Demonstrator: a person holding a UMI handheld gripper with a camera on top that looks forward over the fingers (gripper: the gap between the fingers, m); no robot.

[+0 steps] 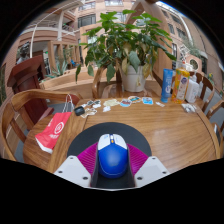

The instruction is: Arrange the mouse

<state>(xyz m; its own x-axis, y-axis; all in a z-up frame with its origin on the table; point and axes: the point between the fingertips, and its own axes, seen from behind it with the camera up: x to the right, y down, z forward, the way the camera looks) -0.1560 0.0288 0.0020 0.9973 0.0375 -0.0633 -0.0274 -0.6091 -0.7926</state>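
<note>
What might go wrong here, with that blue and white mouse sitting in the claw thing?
The blue and white computer mouse sits between the gripper fingers' magenta pads; its rounded shell might slip if squeezed unevenly. It might also be set down off the black mouse pad, towards the red packet.

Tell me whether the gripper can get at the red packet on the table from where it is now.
Probably not as things stand: the gripper appears shut on the blue mouse, so its fingers are occupied. The red packet lies off to the side on the table with nothing visible on top of it.
</note>
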